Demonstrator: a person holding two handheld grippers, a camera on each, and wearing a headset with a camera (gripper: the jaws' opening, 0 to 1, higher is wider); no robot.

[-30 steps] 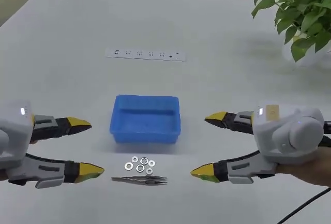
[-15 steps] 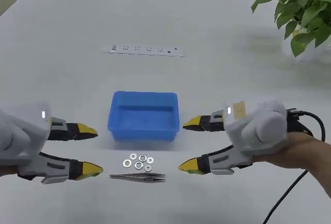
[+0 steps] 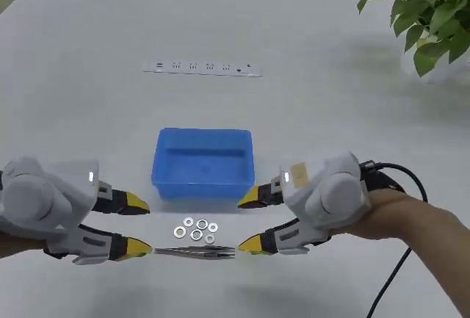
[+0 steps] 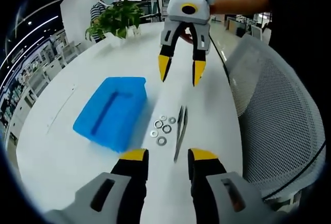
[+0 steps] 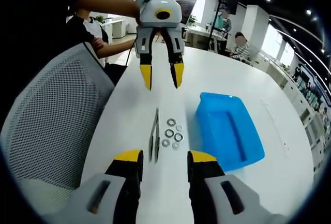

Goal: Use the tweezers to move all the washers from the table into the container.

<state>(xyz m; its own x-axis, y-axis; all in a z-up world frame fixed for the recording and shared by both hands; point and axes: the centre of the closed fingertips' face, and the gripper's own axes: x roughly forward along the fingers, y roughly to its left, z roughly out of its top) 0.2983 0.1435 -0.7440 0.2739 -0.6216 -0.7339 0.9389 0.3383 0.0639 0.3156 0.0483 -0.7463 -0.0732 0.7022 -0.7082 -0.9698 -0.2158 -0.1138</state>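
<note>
Several small metal washers (image 3: 197, 230) lie in a cluster on the white table, just in front of the blue container (image 3: 203, 164). The tweezers (image 3: 197, 252) lie flat right below them, unheld. My left gripper (image 3: 145, 225) is open, its tips just left of the washers and tweezers. From the right, my right gripper (image 3: 242, 222) faces it, open, tips close to the tweezers' end. In the left gripper view the washers (image 4: 162, 129) and tweezers (image 4: 180, 131) lie ahead of my jaws, beside the container (image 4: 111, 111). The right gripper view shows the washers (image 5: 172, 133), tweezers (image 5: 154, 133) and container (image 5: 227, 128).
A white power strip (image 3: 202, 69) lies farther back on the table. A potted plant (image 3: 433, 9) stands at the far right. A black cable (image 3: 396, 266) trails from the right gripper. A mesh chair (image 4: 269, 110) is behind the table's near edge.
Both grippers have moved inward toward the washers and tweezers, the right one farther, and both stay open. The head camera has shifted slightly.
</note>
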